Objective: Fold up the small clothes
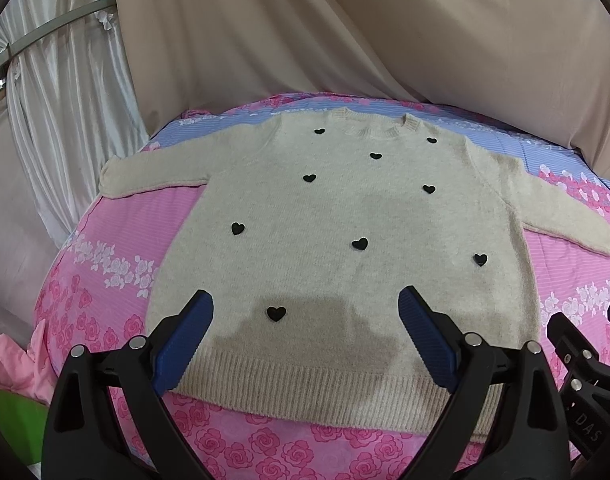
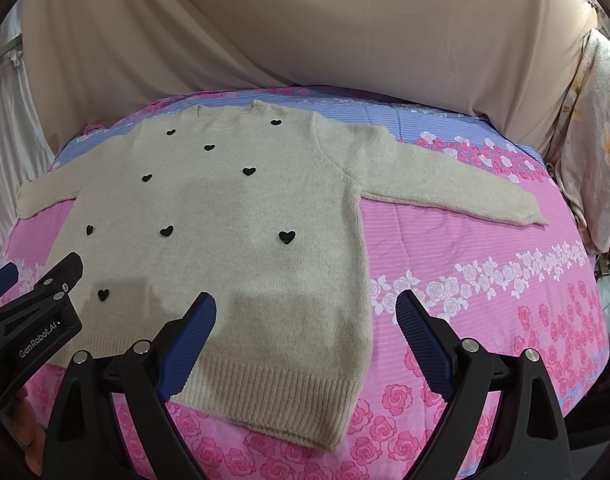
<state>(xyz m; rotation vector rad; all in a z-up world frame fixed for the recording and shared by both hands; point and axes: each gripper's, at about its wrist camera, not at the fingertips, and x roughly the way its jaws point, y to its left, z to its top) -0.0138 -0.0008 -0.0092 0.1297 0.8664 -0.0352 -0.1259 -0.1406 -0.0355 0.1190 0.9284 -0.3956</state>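
A small cream knit sweater [image 1: 337,208] with black hearts lies flat, front up, both sleeves spread out, on a pink floral bed cover [image 1: 105,248]. It also shows in the right wrist view [image 2: 225,208]. My left gripper [image 1: 305,304] is open and empty, hovering above the sweater's lower hem. My right gripper [image 2: 305,306] is open and empty above the sweater's lower right corner. The right gripper shows at the right edge of the left wrist view [image 1: 585,344]; the left gripper shows at the left edge of the right wrist view [image 2: 37,300].
Beige draped cloth [image 1: 385,32] hangs behind the bed. White satin curtain [image 1: 65,80] stands at the left. A pink cloth [image 1: 9,368] lies at the bed's left edge. A pale floral blanket [image 2: 593,140] hangs at the right. The cover's far part is blue striped [image 2: 385,114].
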